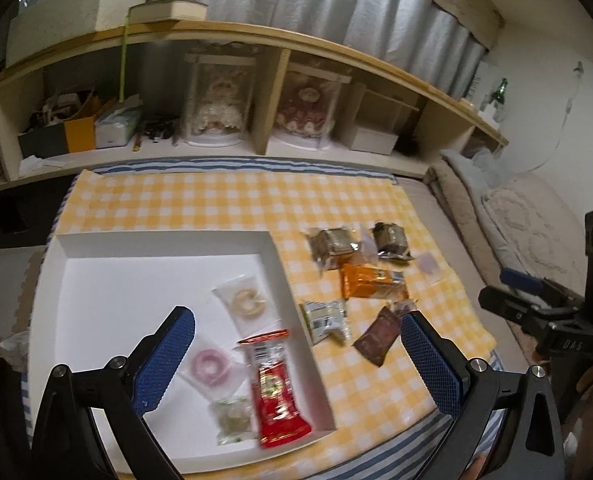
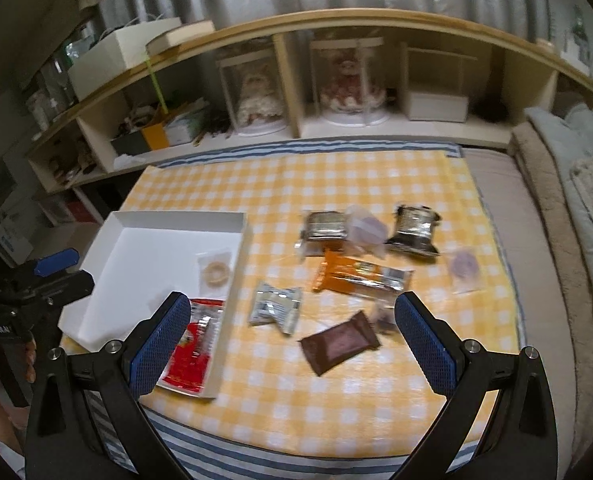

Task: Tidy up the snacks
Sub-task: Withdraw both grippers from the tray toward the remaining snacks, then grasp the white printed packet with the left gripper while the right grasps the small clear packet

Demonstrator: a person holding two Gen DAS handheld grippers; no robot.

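Note:
A white box lies on the left of the yellow checked cloth. In it are a red packet, a beige ring pack, a pink ring pack and a green snack. Loose on the cloth lie a silver packet, a brown packet, an orange packet, two dark foil packets and a purple pack. My left gripper hovers open over the box's right wall. My right gripper is open above the silver and brown packets, holding nothing.
A low wooden shelf with doll cases, boxes and clutter runs behind the cloth. Folded bedding lies to the right. A hand holds the left gripper at the left edge. Striped fabric shows at the near edge.

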